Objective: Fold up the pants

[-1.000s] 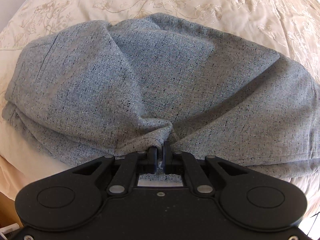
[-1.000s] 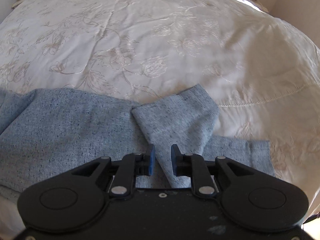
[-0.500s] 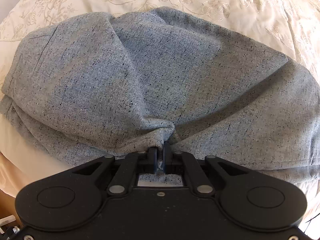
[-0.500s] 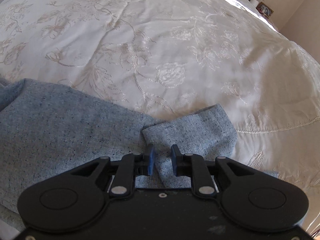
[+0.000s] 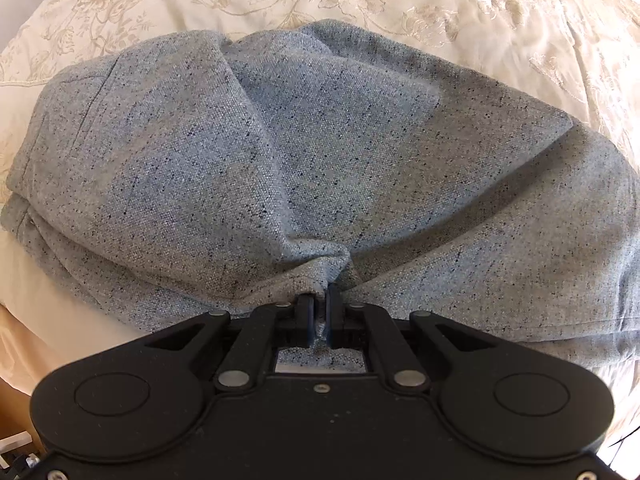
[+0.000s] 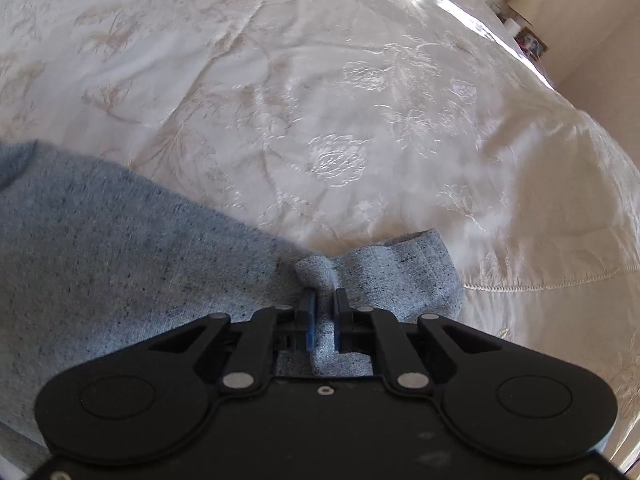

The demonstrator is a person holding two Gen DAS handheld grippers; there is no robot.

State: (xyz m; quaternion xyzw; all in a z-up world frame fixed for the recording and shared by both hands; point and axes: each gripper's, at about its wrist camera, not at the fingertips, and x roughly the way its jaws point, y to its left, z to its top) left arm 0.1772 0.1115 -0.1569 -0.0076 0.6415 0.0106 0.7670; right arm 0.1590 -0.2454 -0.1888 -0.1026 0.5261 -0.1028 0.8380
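Grey-blue speckled pants (image 5: 320,152) lie bunched on a cream bedspread, filling most of the left wrist view. My left gripper (image 5: 319,300) points down at their near edge and is shut on a pinch of the cloth, which puckers into folds above the fingertips. In the right wrist view the pants (image 6: 120,248) stretch in from the left, and a folded-over leg end (image 6: 404,272) lies at the centre. My right gripper (image 6: 325,294) is closing its jaws on a ridge of that leg end, and the cloth is squeezed between the blue pads.
The cream embroidered bedspread (image 6: 320,100) spreads wide beyond the pants. A wall and small items on a ledge (image 6: 528,36) show at the far right. The bed's near edge and a wooden side (image 5: 16,360) appear at the lower left of the left wrist view.
My right gripper slid closer over the leg end, and its jaws narrowed from a wide gap onto a ridge of cloth. The left gripper kept its pinch and stayed where it was.
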